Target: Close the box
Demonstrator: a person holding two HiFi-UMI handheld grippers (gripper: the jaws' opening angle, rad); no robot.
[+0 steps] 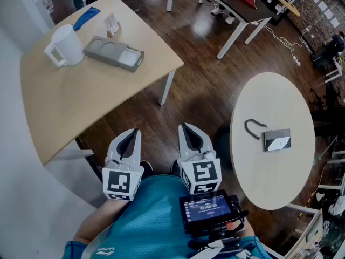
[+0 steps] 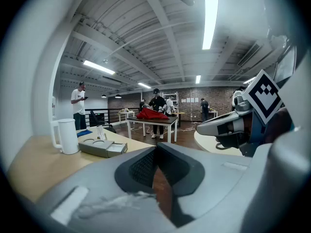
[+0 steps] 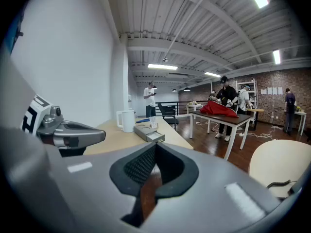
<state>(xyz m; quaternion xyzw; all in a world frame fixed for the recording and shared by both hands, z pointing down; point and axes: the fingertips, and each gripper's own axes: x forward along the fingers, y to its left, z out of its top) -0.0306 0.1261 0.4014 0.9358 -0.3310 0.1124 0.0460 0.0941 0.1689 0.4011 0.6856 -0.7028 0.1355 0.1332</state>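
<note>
The box [image 1: 115,53] lies on the wooden table [image 1: 81,107], at 11 o'clock from both grippers and well apart from them; its tray end stands drawn out toward 4 o'clock. The tray looks pale inside, its contents I cannot tell; the two round hollows seem empty. The left gripper [image 1: 129,136] and right gripper [image 1: 190,131] have their jaws together on nothing. A push on the tray may slide the unbraced box into the white jug [image 1: 66,45] at its 9 o'clock.

Open approach above box [image 1: 115,53]; jug [image 1: 66,45] just beside.
</note>
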